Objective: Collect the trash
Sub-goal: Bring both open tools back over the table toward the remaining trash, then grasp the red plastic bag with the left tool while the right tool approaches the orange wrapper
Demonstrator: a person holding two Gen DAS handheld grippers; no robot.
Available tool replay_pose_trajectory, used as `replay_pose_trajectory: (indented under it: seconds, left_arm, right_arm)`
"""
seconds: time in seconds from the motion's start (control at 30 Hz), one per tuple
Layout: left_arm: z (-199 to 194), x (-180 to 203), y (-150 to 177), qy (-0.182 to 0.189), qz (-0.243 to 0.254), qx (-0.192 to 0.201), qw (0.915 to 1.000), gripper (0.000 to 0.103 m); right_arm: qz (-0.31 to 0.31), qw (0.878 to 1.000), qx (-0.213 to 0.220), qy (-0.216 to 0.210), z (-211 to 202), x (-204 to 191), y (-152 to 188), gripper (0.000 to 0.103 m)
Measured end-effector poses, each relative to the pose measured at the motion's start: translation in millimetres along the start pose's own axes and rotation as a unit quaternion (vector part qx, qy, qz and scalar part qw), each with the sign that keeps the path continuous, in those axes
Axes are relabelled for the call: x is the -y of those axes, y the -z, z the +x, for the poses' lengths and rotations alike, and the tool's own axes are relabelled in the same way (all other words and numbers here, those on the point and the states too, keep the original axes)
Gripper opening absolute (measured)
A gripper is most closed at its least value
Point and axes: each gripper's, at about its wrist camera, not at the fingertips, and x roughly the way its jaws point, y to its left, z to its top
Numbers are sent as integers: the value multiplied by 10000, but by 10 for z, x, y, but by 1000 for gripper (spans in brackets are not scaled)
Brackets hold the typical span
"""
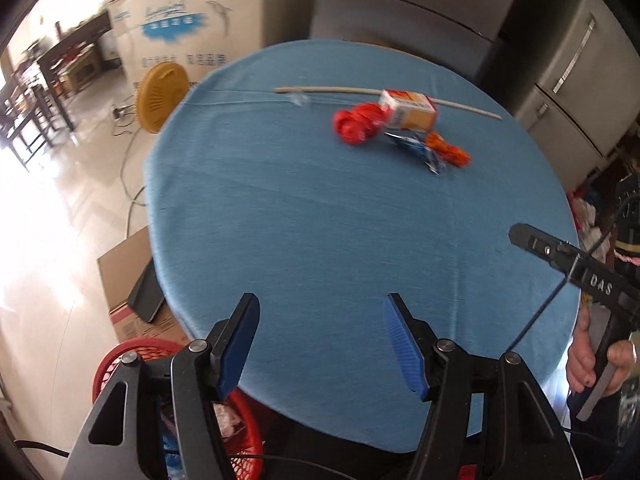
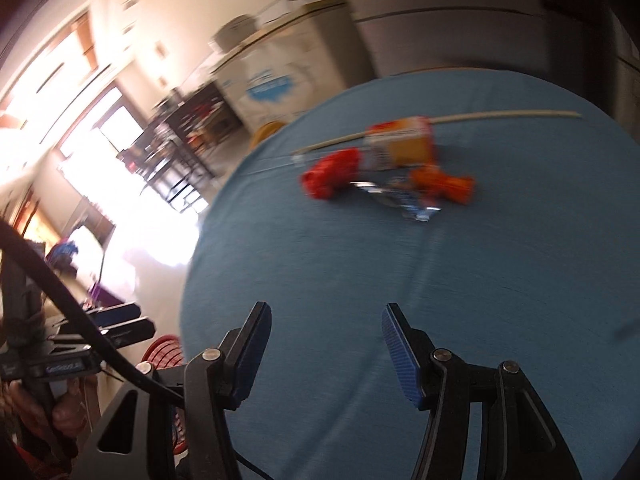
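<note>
Left wrist: right claw [image 1: 520, 236] body reads "DAS".

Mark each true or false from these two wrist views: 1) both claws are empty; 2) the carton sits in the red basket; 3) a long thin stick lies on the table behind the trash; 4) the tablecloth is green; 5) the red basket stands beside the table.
1) True: the left claw and right claw are open with nothing between the fingers.
2) False: the carton lies on the table, among the red and orange wrappers.
3) True: the stick runs behind the pile.
4) False: the tablecloth is blue.
5) True: the red basket stands below the table's near edge.
</note>
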Motion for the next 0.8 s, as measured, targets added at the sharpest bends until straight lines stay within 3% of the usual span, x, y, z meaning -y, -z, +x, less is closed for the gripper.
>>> replay_pose_trajectory:
  seconds: [0.27, 0.5, 0.8]
  left_arm:
    - [57, 216, -375, -114, 322, 116, 9993, 65]
    - [180, 267, -868, -91, 374, 206, 9990, 67]
    - [796, 336, -1549, 23, 373, -97, 9993, 67]
  right_arm:
    - [489, 9980, 191, 354, -136, 446, -114, 61]
    - [507, 9972, 330, 438, -103, 598, -358, 61]
    - [370, 9977, 324, 459, 220, 922, -784, 61]
